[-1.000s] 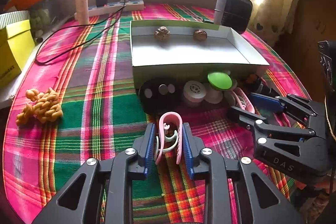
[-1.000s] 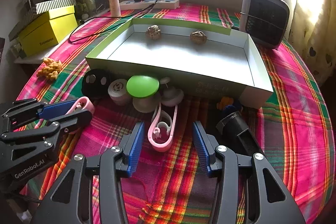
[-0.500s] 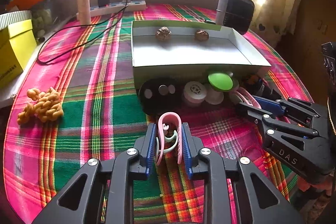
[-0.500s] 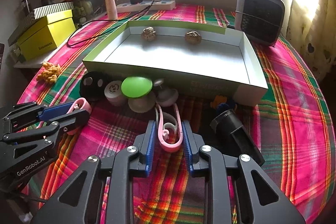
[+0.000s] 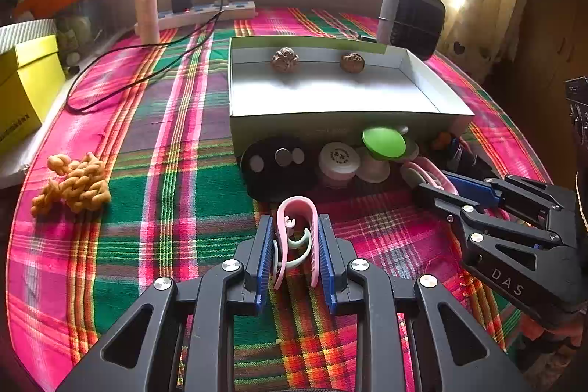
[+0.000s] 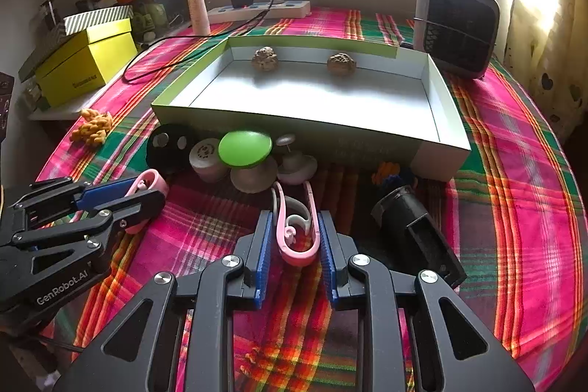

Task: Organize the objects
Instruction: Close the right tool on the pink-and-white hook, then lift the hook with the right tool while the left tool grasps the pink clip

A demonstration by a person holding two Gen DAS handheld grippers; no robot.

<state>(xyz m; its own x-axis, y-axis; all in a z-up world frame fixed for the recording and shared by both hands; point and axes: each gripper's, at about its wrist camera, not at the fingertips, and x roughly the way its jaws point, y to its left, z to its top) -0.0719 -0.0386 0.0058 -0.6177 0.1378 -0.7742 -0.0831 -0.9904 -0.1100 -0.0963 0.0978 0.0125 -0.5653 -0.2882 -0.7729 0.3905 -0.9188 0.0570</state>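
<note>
My left gripper (image 5: 296,230) is shut on a pink U-shaped clip (image 5: 297,208), its closed end pointing away from me. My right gripper (image 6: 296,226) is shut on a second pink clip (image 6: 294,245), its closed end toward me. Both are low over the plaid cloth. The left gripper also shows in the right wrist view (image 6: 121,197). The right gripper shows in the left wrist view (image 5: 437,182). A shallow white box with green sides (image 6: 437,123) lies beyond and holds two walnuts (image 6: 264,58).
A black disc (image 5: 277,164), a white round lid (image 5: 338,158), a green-capped piece (image 5: 384,142) and a black cylinder (image 6: 415,226) lie before the box. A yellow knitted toy (image 5: 73,182), a yellow box (image 6: 84,65), a power strip (image 6: 257,10) and a heater (image 6: 455,24) stand around.
My right gripper has moved forward over the second pink clip and shut on it. My left gripper has kept its hold on its clip, almost still.
</note>
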